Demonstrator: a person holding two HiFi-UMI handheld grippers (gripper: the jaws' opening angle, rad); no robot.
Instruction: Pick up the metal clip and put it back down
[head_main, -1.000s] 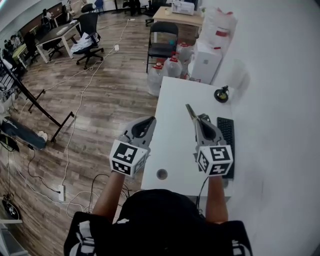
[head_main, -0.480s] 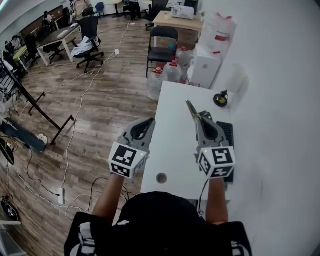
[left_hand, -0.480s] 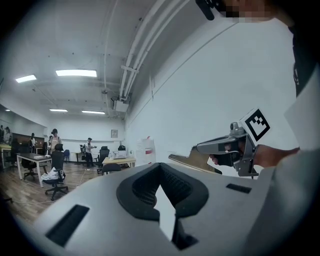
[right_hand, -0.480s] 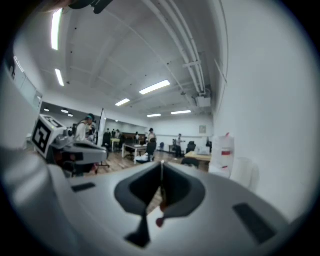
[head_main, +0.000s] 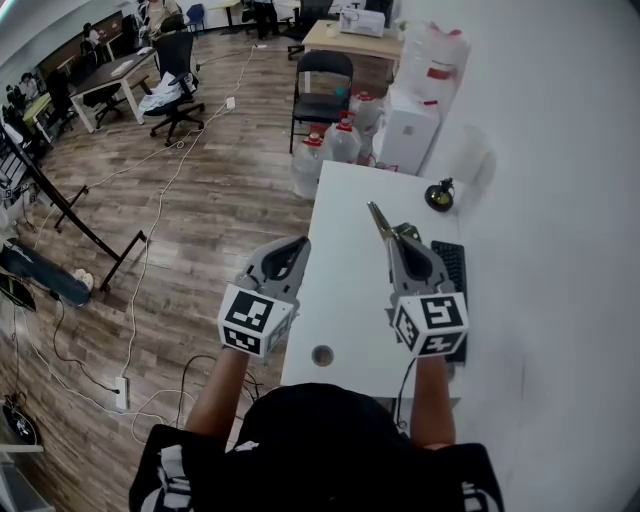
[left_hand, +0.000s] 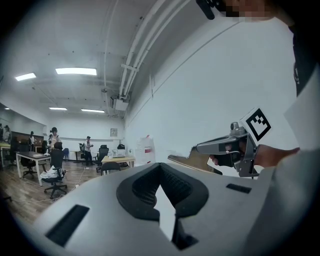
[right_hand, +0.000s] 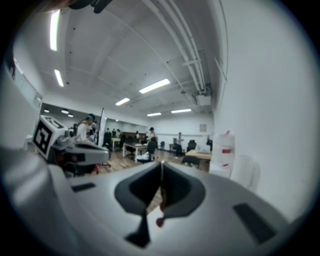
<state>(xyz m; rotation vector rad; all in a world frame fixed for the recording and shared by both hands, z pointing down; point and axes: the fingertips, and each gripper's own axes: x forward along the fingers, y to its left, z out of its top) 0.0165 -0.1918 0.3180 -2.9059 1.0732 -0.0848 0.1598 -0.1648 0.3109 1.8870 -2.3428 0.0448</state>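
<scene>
1. Lifted the right gripper (head_main: 398, 236) a little since a second ago and took the metal clip (head_main: 379, 219) up with it; left the left gripper (head_main: 297, 244) where it was.
2. Clenches the right gripper on the metal clip. Shows in the right gripper view as a thin strip seen edge-on, pinched between the pads. Juts forward past the fingertips in the head view.
3. Carries the clip in the air above the white counter (head_main: 345, 262), off its surface, roughly over the middle.
4. Holds the left gripper closed, fingertips meeting and nothing between the pads. Hovers at the counter's left edge, well apart from the clip.
5. On the counter:
   - black keyboard (head_main: 456, 285), just right of the right gripper
   - small dark round thing (head_main: 440, 192), near the far right corner
   - round hole (head_main: 322, 354), close to the near edge
6. Containers:
   - clear jugs (head_main: 343, 140) with red caps, upright on the wooden floor (head_main: 220, 190) just past the counter's far end, beside a white box (head_main: 412, 122)
   - cannot tell what the jugs hold, or whether they hold anything
   - cannot see inside the box
</scene>
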